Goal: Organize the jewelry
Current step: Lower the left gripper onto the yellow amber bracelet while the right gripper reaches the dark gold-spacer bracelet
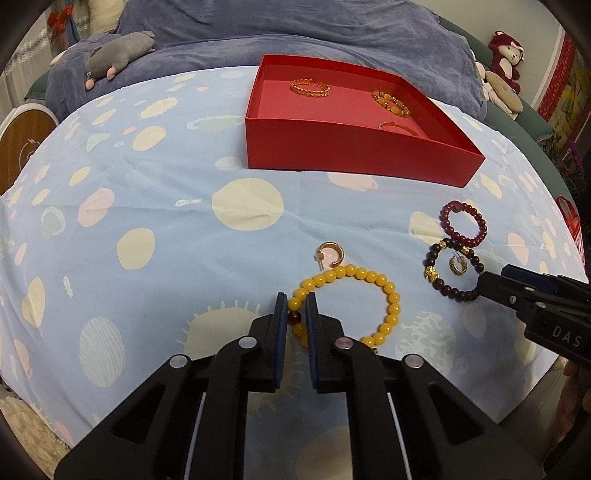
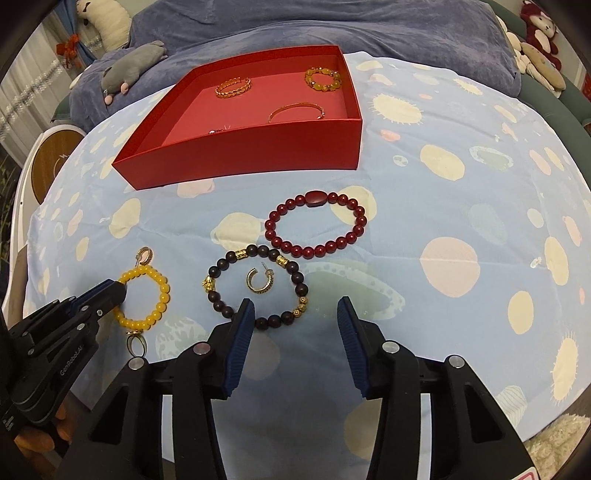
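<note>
A red box holds a gold chain bangle, an amber bead bracelet and a thin gold bangle. My left gripper is shut on the yellow bead bracelet lying on the cloth. A gold hoop earring lies just beyond it. My right gripper is open, its left finger over the near edge of the dark bead bracelet, which rings a second hoop earring. A dark red bracelet lies beyond.
A blue spotted cloth covers the round table. A small ring lies by the yellow bracelet. A grey plush toy and blue bedding lie behind the box; stuffed toys sit at the far right.
</note>
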